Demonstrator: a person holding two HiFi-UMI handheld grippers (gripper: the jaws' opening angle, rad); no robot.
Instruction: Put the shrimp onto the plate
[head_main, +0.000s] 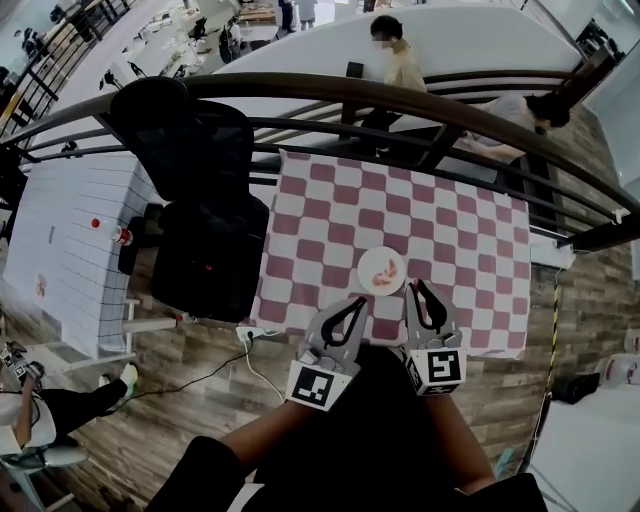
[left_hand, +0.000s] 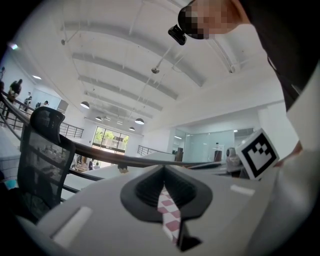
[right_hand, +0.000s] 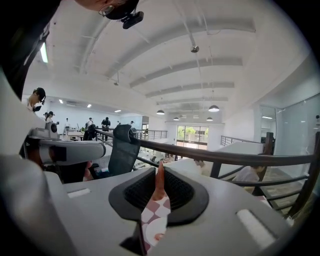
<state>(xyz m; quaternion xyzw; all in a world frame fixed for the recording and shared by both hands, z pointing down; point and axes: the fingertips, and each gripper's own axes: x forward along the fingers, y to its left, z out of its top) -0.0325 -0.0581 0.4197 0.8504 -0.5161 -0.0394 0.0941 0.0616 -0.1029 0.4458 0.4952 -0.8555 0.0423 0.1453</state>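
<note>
Right tongs closed, empty; checkered cloth, plate visible through slit.

Matt checked cloth tablecloth, smooth white plate, grainy wood-plank floor; smooth dark metal railing, black mesh chair

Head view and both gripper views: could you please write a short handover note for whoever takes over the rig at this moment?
Left gripper: jaws together, nothing held, over the near edge of the checkered cloth.
Right gripper: jaws together, nothing clearly held, tips beside the near-right rim of the plate.
Things: the shrimp lies on the white plate, which sits on the cloth near the table's near side.
Done: the shrimp looks to be on the plate.
Left: probably nothing. I see no other shrimp on the cloth, so check, then draw both grippers back.
</note>
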